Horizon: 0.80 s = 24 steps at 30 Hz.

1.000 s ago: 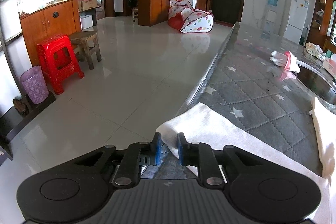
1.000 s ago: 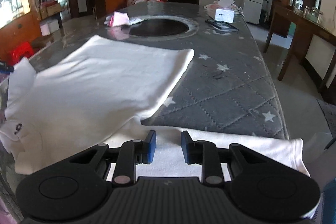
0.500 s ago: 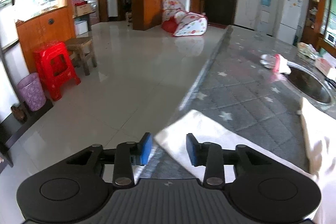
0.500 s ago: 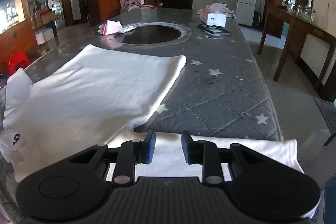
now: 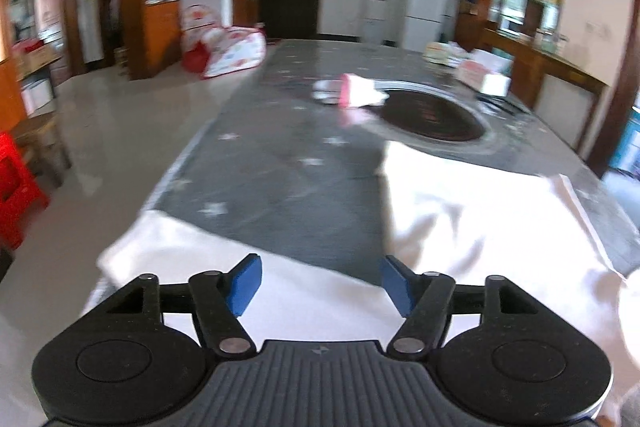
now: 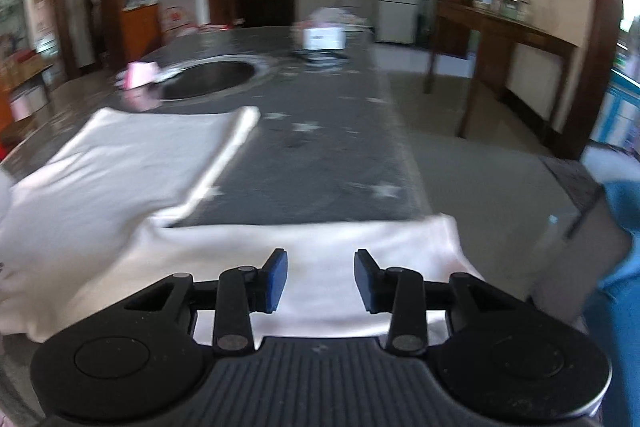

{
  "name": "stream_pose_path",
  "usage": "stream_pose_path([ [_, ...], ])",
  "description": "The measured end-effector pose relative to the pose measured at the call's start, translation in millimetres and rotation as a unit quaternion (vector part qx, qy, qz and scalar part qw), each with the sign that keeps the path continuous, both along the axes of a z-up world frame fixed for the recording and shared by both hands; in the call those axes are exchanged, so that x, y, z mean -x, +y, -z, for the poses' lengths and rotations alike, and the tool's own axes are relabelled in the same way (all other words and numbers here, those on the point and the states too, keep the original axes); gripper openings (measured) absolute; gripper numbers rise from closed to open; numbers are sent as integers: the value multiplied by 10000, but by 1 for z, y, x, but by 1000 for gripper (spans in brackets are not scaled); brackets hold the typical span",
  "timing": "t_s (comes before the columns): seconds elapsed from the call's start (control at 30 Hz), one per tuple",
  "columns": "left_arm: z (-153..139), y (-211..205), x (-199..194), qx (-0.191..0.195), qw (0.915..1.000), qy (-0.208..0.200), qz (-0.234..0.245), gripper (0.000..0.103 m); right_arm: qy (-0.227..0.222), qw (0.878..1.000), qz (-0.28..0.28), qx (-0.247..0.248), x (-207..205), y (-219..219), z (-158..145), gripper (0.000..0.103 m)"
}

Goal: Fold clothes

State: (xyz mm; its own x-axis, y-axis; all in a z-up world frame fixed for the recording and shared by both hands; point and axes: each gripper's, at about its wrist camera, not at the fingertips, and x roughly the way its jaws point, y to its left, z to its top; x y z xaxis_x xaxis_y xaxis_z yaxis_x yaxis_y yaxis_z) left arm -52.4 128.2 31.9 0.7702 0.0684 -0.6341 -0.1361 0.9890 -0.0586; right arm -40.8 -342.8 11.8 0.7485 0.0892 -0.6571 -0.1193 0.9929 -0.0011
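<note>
Swung since 1 s ago from table edge toward centre: left gripper (image 5: 321, 285), jaws opening, empty. Right gripper (image 6: 321, 281) likewise opening, empty. White garment (image 6: 120, 163) flat on table (image 6: 320, 147), sleeves at 12 o'clock beneath both, long axis 6-to-12.

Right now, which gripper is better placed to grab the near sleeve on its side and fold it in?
Probably the right gripper: its opening jaws straddle the white shirt's sleeve, nothing pinched. The left gripper, also opening and empty, hangs over its sleeve's far edge and the grey cover.
</note>
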Motion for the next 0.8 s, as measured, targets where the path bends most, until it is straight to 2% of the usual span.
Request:
stream_pose_path([
  [0.2,0,-41,-5,-63,9980,31,623,74,-13,9981,603,104,1,-29,6,43],
  [0.27,1,-52,-5,-88,9971,41,756,75,7,9966,816,61,-1,-38,9,50],
  [0.33,3,-59,-6,-84,9962,78,861,75,33,9947,1025,-22,-2,-47,12,57],
  [0.47,6,-66,-7,-127,9951,148,971,75,218,9896,1311,-551,-8,-71,23,57],
  [0.5,7,-68,-6,-127,9949,156,987,75,253,9876,1351,-759,-9,-77,26,55],
  [0.57,7,-72,-6,-129,9945,163,1025,76,280,9837,1381,-1121,-9,-86,29,43],
  [0.63,7,-76,-4,-145,9939,178,1077,78,232,9812,1416,-1287,-8,-91,28,27],
  [0.7,8,-81,-3,-177,9929,186,1161,79,144,9815,1450,-1244,-6,-90,26,11],
  [0.8,9,-89,-3,-191,9912,224,1294,79,-32,9821,1446,-1203,-2,-87,17,6],
])
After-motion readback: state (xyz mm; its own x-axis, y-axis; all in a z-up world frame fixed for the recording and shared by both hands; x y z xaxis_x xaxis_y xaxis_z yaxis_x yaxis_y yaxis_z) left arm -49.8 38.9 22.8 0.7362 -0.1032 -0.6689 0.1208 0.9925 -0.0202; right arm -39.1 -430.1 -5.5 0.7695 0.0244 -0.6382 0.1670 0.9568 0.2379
